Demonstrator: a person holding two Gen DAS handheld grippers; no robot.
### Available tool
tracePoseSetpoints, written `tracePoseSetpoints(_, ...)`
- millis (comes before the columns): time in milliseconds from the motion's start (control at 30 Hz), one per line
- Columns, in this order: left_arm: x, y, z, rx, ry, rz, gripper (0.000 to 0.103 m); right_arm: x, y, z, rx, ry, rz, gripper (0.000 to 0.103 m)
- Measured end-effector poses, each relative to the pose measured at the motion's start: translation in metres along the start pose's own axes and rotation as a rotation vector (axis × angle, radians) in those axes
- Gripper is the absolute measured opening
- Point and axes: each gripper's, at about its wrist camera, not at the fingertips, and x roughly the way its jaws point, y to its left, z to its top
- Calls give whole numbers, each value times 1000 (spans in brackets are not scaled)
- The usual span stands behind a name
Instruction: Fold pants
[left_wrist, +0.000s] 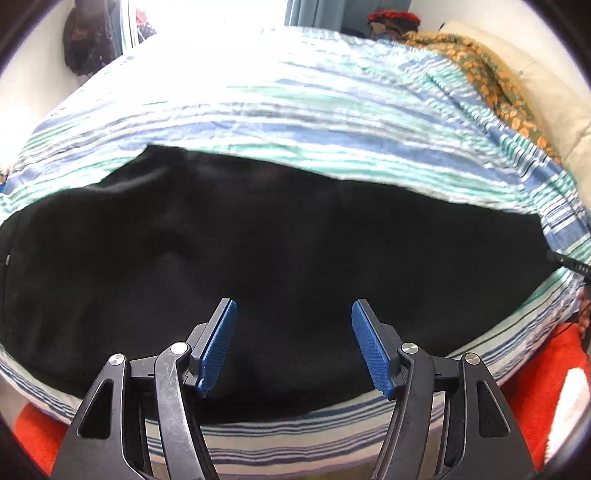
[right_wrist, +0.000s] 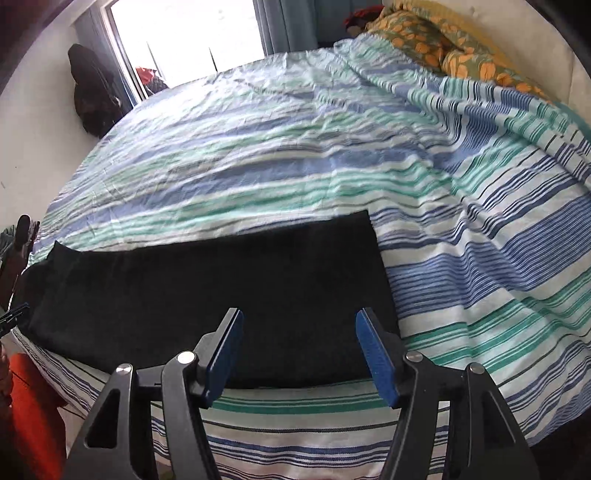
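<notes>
Black pants (right_wrist: 221, 280) flat on striped sheet (right_wrist: 461, 258), no legible label

Left tool (left_wrist: 294, 347) jaws apart, angled downward, right tool (right_wrist: 299, 356) likewise, both empty

Only one marking shows: small pale characters on a black device (left_wrist: 576, 263) at the right edge of the left wrist view, too small to read

Black pants (right_wrist: 207, 288) folded on the bed

They lie flat in a long band near the striped sheet's (right_wrist: 332, 147) front edge.
</notes>
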Motion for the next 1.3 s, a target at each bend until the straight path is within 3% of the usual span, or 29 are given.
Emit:
tracePoseSetpoints(67,17,6,-12,15,73,28,65,15,-14,-2,71,65,13,54)
tracePoseSetpoints(200,5,-7,-34,94,42,62,71,11,-33,-9,147,30,83,51)
tracePoseSetpoints(267,-2,-15,-30,85,42,36,71,9,-38,-12,178,15,109,51)
tracePoseSetpoints(333,-8,-30,-19,102,21,-9,71,8,-40,-12,200,4,117,51)
tracePoseSetpoints(500,6,-86,42,181,-14,-60,75,8,-34,-9,178,-2,78,51)
tracePoseSetpoints(600,34,-119,78,228,-15,-34,75,7,-36,-10,185,-8,90,51)
tracePoseSetpoints(733,66,-153,88,263,46,15,75,6,-43,-11,228,-24,129,51)
tracePoseSetpoints(800,80,-162,79,289,73,58,74,5,-43,-10,229,-31,131,51)
tracePoseSetpoints(900,67,-169,44,323,76,-4,74,2,-43,-10,223,-47,134,51)
tracePoseSetpoints(1000,49,-177,7,377,65,-21,75,-7,-53,-13,268,-98,169,50)
tracePoseSetpoints(1167,34,-181,-19,355,43,-44,75,-28,-93,-30,478,-238,283,51)
tracePoseSetpoints(1300,41,-180,-19,335,46,-50,77,-35,-122,-50,652,-252,396,52)
